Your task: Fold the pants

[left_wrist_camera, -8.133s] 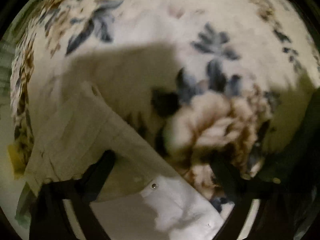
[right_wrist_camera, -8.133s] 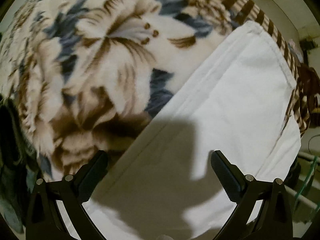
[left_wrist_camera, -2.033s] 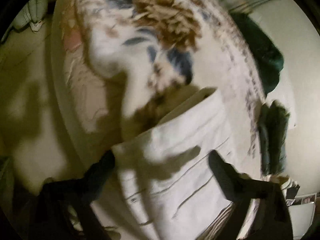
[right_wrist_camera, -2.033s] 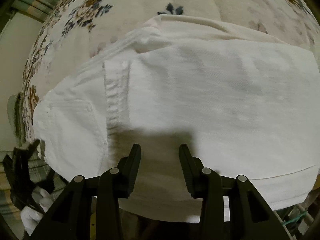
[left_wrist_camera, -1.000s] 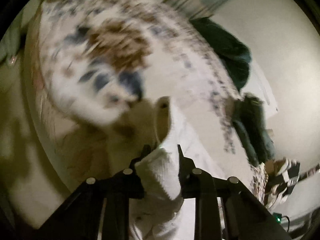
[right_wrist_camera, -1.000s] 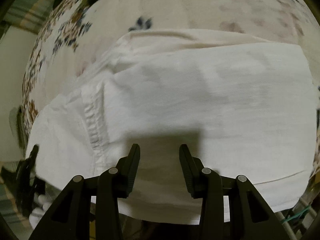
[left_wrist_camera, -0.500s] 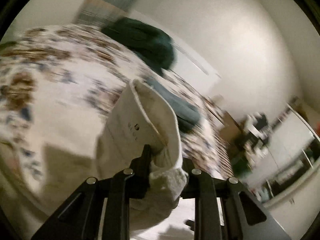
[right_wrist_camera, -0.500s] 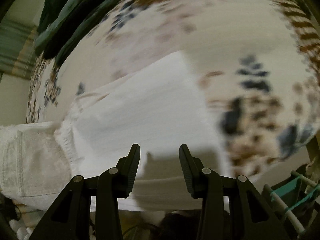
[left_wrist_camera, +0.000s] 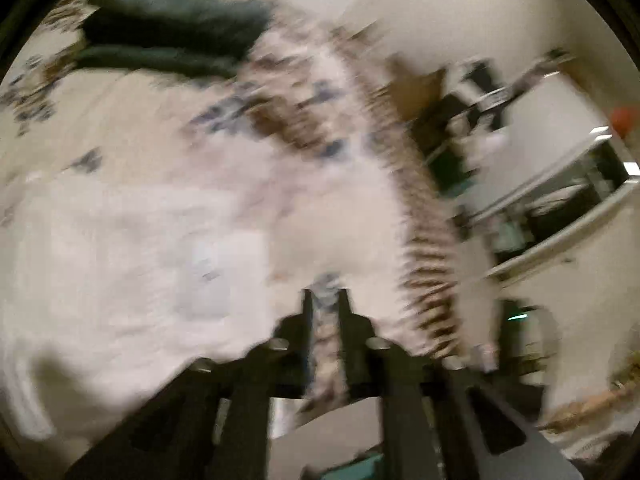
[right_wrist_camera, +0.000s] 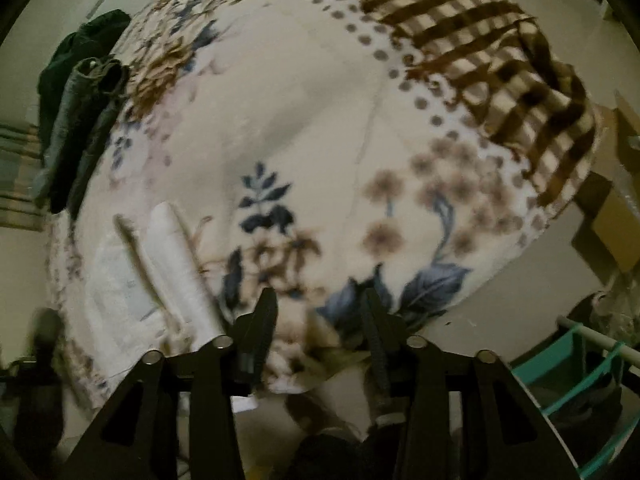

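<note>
The white pants (right_wrist_camera: 160, 280) lie folded into a compact bundle on the floral blanket (right_wrist_camera: 320, 140), left of my right gripper. In the blurred left wrist view they spread as a white mass (left_wrist_camera: 140, 260) left of the fingers. My left gripper (left_wrist_camera: 326, 300) has its jaws nearly together with only blanket pattern showing through the narrow gap, and no pants in them. My right gripper (right_wrist_camera: 318, 300) is open and empty above the blanket's near edge, to the right of the pants.
Dark green and grey clothes (right_wrist_camera: 80, 100) are piled at the blanket's far left, also in the left wrist view (left_wrist_camera: 168, 32). A brown checked border (right_wrist_camera: 500, 60) runs along the far right. A teal rack (right_wrist_camera: 580, 360) and cardboard boxes (right_wrist_camera: 612, 220) stand beside the bed.
My left gripper has let go of the pants' end that it carried over, and the pants now lie down folded. My right gripper swung right, off the pants.
</note>
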`<state>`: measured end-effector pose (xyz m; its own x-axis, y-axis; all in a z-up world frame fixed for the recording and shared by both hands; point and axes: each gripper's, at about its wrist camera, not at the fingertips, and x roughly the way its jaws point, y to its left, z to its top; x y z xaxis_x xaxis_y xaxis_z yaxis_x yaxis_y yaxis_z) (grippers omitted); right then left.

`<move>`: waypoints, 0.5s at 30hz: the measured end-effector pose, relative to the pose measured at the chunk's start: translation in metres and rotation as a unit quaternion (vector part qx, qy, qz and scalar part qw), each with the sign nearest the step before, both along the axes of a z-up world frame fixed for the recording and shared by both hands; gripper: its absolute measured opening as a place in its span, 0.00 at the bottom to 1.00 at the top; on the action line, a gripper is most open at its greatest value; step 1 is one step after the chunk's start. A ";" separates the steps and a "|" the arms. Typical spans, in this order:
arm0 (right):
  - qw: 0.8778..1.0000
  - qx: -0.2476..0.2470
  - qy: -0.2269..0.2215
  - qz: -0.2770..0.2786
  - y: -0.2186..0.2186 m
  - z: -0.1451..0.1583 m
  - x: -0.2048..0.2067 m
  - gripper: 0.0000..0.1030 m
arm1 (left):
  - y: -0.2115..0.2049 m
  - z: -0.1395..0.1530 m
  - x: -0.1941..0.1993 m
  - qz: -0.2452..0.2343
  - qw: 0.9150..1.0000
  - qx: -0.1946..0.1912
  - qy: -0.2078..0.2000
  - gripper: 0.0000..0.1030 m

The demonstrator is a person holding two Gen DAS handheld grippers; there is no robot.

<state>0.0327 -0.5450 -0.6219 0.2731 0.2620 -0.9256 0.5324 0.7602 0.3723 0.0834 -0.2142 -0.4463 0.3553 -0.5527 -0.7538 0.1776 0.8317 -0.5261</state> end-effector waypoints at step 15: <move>0.979 0.068 -0.004 0.190 0.153 -0.043 0.114 0.65 | 0.156 -0.055 0.009 0.121 0.953 0.269 0.072 0.81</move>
